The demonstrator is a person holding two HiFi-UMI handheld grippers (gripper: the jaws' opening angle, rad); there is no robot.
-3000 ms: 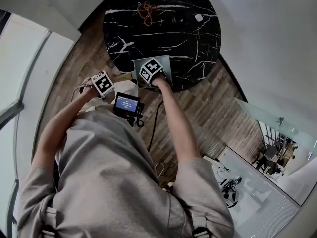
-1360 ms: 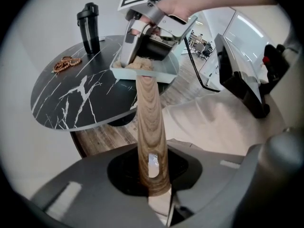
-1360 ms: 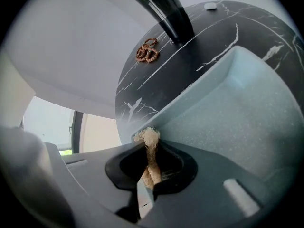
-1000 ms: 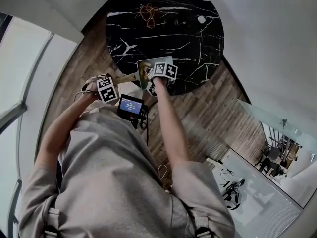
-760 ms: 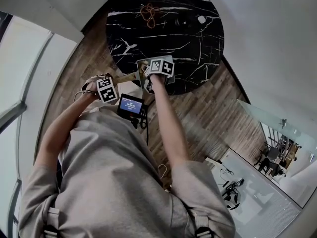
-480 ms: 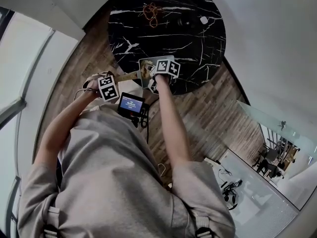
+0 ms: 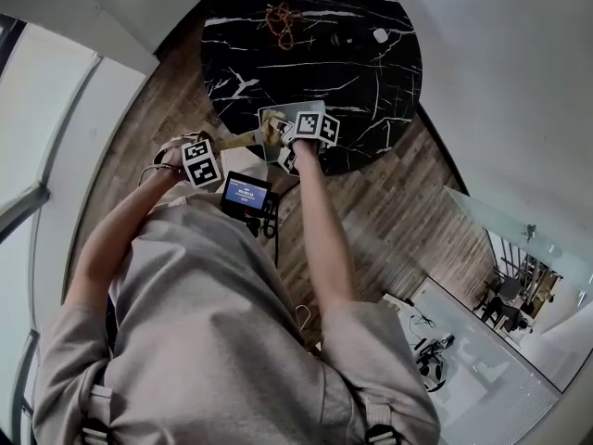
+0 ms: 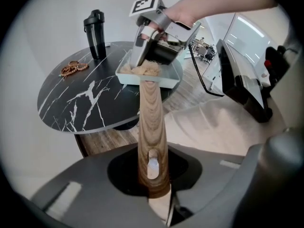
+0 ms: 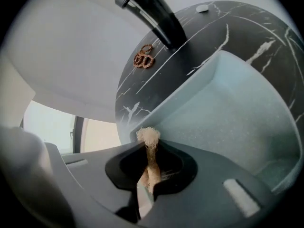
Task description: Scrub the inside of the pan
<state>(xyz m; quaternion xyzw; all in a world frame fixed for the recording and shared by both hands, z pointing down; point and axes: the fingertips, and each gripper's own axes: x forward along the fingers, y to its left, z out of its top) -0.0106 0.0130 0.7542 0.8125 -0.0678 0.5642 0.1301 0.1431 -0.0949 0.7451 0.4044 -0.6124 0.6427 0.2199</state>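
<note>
Left tongs (image 8: 154,186) grip handle (image 8: 151,122), right tongs (image 9: 149,175) scourer (image 9: 149,137); marble table (image 8: 85,101), wood floor (image 8: 110,139)

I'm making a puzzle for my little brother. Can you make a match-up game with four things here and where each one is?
Things:
1. wooden pan handle
2. tan scrub pad
3. black shaker bottle
4. brown beaded string

Places:
A. standing upright near the far edge of the black marble table
B. clamped in the left gripper
C. lying flat on the table
D. pinched in the right gripper

Pairs: 1-B, 2-D, 3-A, 4-C
</note>
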